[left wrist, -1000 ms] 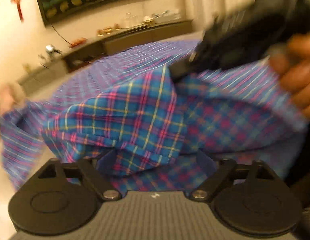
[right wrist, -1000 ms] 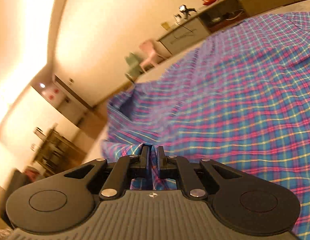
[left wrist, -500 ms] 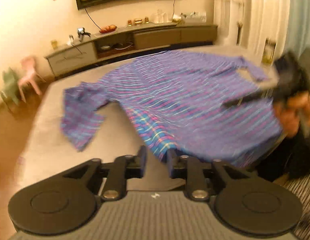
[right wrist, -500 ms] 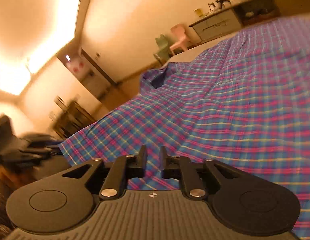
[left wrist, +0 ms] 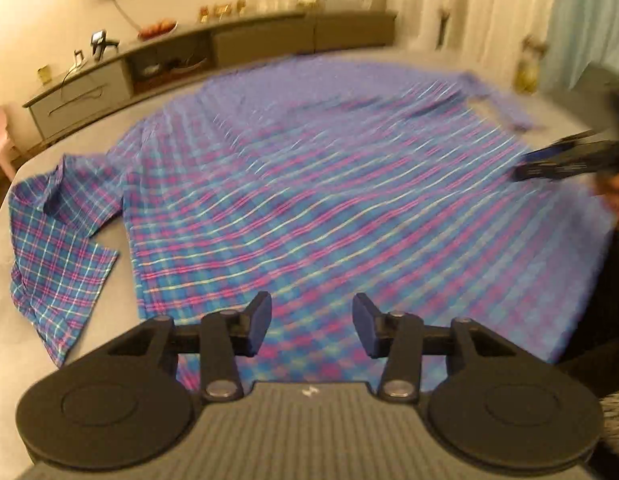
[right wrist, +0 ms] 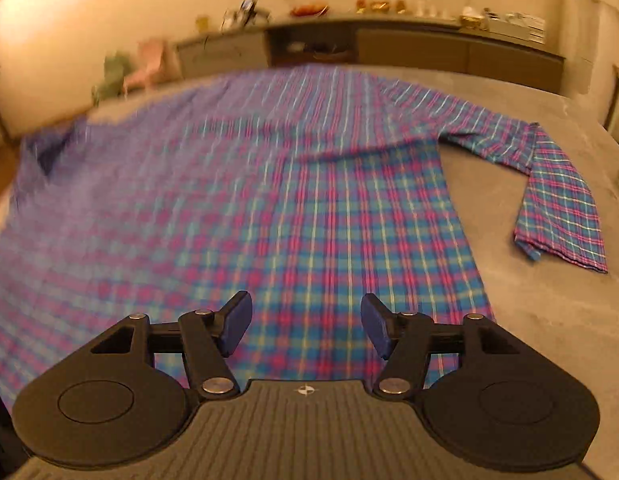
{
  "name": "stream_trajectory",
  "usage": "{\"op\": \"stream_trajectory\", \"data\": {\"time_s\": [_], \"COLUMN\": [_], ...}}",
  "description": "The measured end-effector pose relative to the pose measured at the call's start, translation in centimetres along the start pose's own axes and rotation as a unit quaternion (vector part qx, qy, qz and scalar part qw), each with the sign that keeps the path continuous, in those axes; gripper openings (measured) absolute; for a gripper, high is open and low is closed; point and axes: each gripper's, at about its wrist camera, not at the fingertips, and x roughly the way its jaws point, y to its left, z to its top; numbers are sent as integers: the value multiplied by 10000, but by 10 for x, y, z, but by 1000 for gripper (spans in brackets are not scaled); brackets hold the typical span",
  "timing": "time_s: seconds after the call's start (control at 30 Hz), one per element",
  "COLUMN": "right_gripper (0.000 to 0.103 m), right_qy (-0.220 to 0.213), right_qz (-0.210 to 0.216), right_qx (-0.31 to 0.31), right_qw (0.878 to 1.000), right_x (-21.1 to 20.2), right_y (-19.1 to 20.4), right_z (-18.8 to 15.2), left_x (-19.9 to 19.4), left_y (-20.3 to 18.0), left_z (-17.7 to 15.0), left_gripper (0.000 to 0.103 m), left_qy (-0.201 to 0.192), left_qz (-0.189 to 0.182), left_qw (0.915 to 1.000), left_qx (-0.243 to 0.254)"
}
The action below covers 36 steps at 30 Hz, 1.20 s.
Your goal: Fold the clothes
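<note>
Grey bed surface (right wrist: 549, 320) fills the frame; plaid shirt (right wrist: 309, 200) lies spread flat, unfolded. Left gripper (left wrist: 311, 326) and right gripper (right wrist: 305, 324) gape empty; folding seems unstarted.

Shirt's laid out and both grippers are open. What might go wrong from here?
The blue-and-pink plaid shirt reaches the grey bed's near edge, so its hem may slide off. The bent right sleeve and crumpled left sleeve could fold crooked. The open left gripper and right gripper may pinch several layers.
</note>
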Motion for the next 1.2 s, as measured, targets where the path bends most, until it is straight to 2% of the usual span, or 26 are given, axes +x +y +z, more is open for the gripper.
{"op": "stream_trajectory", "data": {"time_s": [0.1,0.17,0.2,0.27,0.33,0.37,0.4,0.43,0.5,0.57,0.67,0.73,0.77,0.87,0.93,1.1,1.2], "right_gripper": [66,67,67,67,67,65,63,64,65,66,64,62,62,57,57,57,57], "right_qy": [135,245,313,481,843,1039,1079,927,333,-172,-457,-463,-482,-384,-104,316,423], "right_qz": [-170,-153,-126,55,407,597,697,626,296,-112,-668,-848,-868,-652,-575,-469,-406], "right_qx": [-410,-473,-548,-742,-1129,-1334,-1514,-1603,-1418,-1083,-856,-886,-907,-763,-445,-477,-541], "right_qw": [9989,9985,9979,9961,9892,9838,9801,9807,9889,9939,9930,9914,9909,9942,9973,9973,9968], "right_x": [7,9,7,0,-5,-7,-9,-10,-6,16,69,100,111,125,120,107,102], "right_y": [11,19,24,35,47,53,54,51,29,1,-37,-55,-62,-84,-95,-93,-89], "right_z": [-8,-7,-8,-12,-10,-8,-1,12,52,91,129,139,140,133,135,131,135], "left_x": [31,49,55,61,65,64,61,58,60,73,122,152,168,183,192,216,222], "left_y": [28,44,51,68,83,87,90,92,88,79,73,80,85,101,112,123,122], "left_z": [1,6,7,17,29,39,49,63,95,128,159,164,165,172,182,217,222], "left_gripper": [44,45,50,50,42,38,38,38,41,45,45,45,41,39,35,28,27], "left_qy": [212,378,395,428,480,411,303,115,-218,-420,-163,133,289,122,53,-55,-60], "left_qz": [249,456,539,654,775,756,705,644,651,731,1102,1367,1490,1668,1632,1749,1678], "left_qw": [9991,9978,9974,9966,9955,9958,9965,9973,9973,9964,9938,9905,9884,9859,9863,9845,9858], "left_qx": [-270,-296,-263,-256,-275,-299,-322,-321,-244,-116,67,88,92,-35,-231,-77,-50]}}
